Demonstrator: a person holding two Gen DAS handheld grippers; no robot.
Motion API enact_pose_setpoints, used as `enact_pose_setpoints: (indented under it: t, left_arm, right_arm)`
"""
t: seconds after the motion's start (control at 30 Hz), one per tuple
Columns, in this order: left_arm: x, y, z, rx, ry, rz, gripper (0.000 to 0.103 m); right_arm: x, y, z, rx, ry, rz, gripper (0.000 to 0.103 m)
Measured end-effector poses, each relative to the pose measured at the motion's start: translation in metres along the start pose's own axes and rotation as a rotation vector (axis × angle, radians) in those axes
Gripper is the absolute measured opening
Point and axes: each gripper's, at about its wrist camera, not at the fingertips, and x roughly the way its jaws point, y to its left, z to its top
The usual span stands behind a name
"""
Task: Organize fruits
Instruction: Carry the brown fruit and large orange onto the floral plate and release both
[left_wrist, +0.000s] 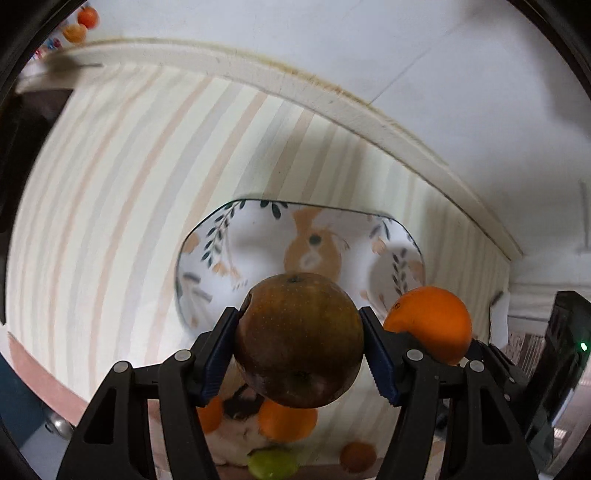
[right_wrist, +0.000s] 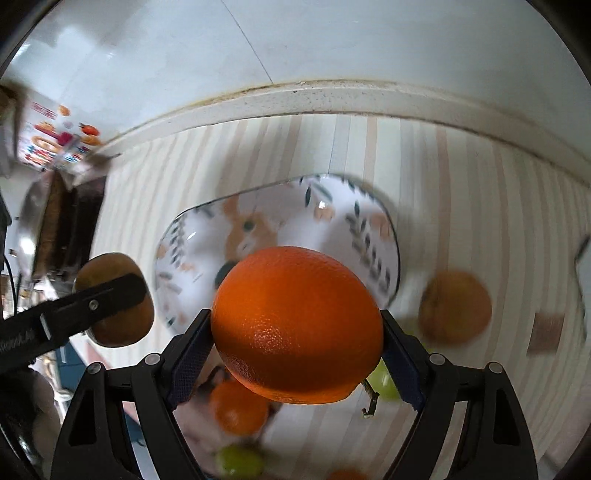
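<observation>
**Above a Rabbit Plate, Two Fruits Held Ready**

Over the striped cloth (left_wrist: 110, 192), brown pear (left_wrist: 299, 339) clamped in left gripper (left_wrist: 299, 354), orange (right_wrist: 297, 325) clamped in right gripper (right_wrist: 297, 350). Ahead and below both: empty rabbit plate (left_wrist: 207, 236), left gripper seemingly nearer. Visible only from right wrist: a loose brown fruit (right_wrist: 456, 306) beside the plate.

bright, even light — motion blur, fisheye-bent edges.
</observation>
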Motion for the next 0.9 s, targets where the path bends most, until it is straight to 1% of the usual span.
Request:
enact_pose_setpoints:
  t: [0.07, 0.13, 0.17, 0.3, 0.47, 0.7, 0.8, 0.87, 0.9]
  left_arm:
    - [0.021, 0.002, 0.015, -0.03, 0.046, -0.003, 0.063]
    - [0.037, 0.002, 0.028, -0.049, 0.087, -0.01, 0.063]
    - [0.048, 0.005, 0.033, -0.074, 0.117, -0.022, 0.063]
    - [0.067, 0.013, 0.041, -0.125, 0.169, -0.038, 0.063]
    - [0.072, 0.014, 0.043, -0.143, 0.186, -0.045, 0.063]
    - [0.08, 0.005, 0.046, -0.143, 0.207, -0.001, 0.063]
    - [0.081, 0.004, 0.044, -0.138, 0.211, 0.025, 0.063]
    - [0.081, 0.003, 0.042, -0.14, 0.21, 0.029, 0.063]
    - [0.083, 0.001, 0.042, -0.142, 0.209, 0.028, 0.063]
  right_arm:
    - [0.015, -0.003, 0.018, -0.014, 0.025, -0.007, 0.088]
    - [0.03, -0.002, 0.03, -0.03, 0.059, -0.011, 0.088]
    - [0.036, -0.002, 0.035, -0.043, 0.078, -0.013, 0.088]
    - [0.058, -0.004, 0.051, -0.06, 0.137, -0.015, 0.088]
    - [0.072, -0.012, 0.062, -0.069, 0.177, 0.014, 0.088]
    - [0.074, -0.017, 0.074, -0.099, 0.207, 0.035, 0.089]
    - [0.074, -0.022, 0.076, -0.075, 0.217, 0.045, 0.089]
    - [0.073, -0.025, 0.074, -0.057, 0.221, 0.052, 0.089]
    - [0.075, -0.021, 0.075, -0.048, 0.222, 0.054, 0.089]
